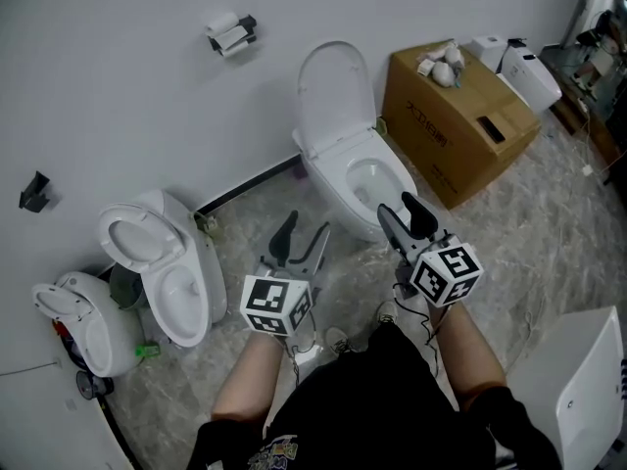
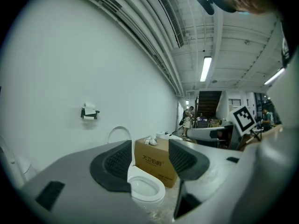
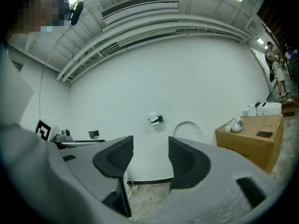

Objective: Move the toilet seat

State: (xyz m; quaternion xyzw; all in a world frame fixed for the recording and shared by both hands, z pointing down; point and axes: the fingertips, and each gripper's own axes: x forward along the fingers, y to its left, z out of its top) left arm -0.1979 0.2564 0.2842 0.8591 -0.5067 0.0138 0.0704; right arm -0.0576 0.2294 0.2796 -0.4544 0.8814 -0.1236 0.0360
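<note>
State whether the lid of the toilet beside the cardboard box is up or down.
Up: the lid stands upright behind the bowl, whose inside is exposed.

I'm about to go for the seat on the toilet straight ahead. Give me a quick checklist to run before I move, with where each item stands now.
1. Left gripper open, nothing between its jaws: ok.
2. Right gripper open, nothing between its jaws: ok.
3. Left gripper lined up on the toilet: ok, the toilet shows between its jaws in the left gripper view.
4. Right gripper lined up: not ok, its view faces the wall beside the lid.
5. Lid raised against the wall: ok.
6. Whether a seat ring lies down on the rim: cannot tell.
</note>
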